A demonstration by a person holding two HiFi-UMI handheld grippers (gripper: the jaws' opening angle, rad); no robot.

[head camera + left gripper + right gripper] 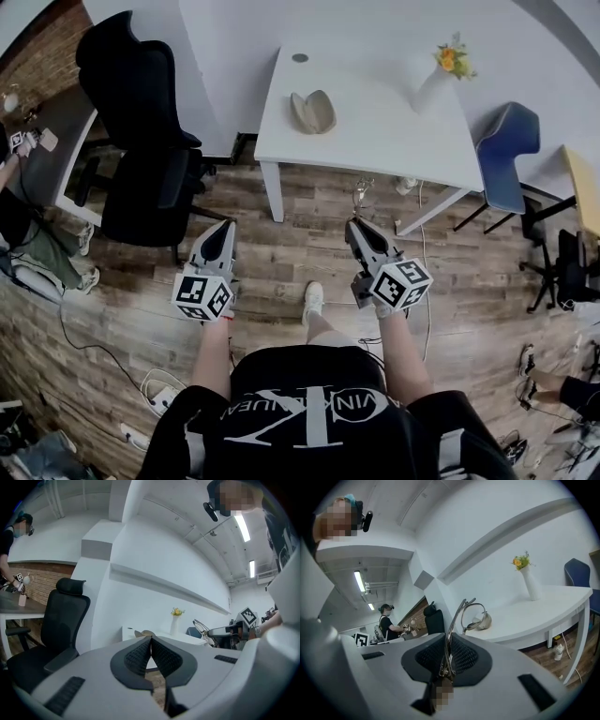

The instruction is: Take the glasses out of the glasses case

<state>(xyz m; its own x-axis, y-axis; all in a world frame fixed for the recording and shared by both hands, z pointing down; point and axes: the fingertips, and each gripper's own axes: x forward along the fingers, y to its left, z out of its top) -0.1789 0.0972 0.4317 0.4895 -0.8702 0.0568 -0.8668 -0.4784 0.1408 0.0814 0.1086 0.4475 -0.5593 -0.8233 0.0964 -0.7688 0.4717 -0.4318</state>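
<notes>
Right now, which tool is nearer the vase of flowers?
Right. In the head view, the right tool is below and left of the vase; the left tool is much farther left.

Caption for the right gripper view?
Right gripper pinches the glasses in its jaws; open glasses case and flower vase on the table beyond.

The white table (375,141) is occupied by an open glasses case (312,112) (beige) and, well apart, a white flower vase (433,89).
</notes>
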